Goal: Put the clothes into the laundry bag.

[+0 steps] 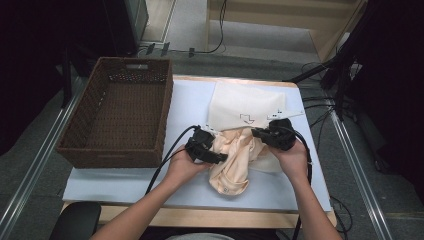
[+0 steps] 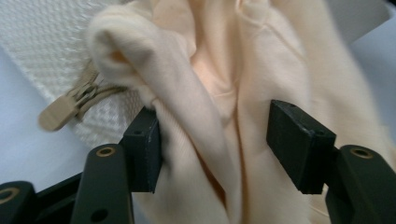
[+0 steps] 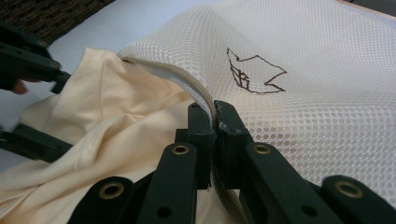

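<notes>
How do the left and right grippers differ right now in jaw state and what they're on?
The left gripper has its jaws spread, with the peach garment bunched between them; the right gripper is clamped shut on the mesh bag at its zippered edge. The left works soft cloth, the right holds netting. Both sit at the bag's mouth.

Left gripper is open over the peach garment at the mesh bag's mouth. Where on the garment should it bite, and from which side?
Probably the raised fold of the garment that already stands between the open left gripper jaws. Close on it from the person's side, clear of the zipper pull. The right gripper pinches the mesh bag rim, holding the mouth open.
</notes>
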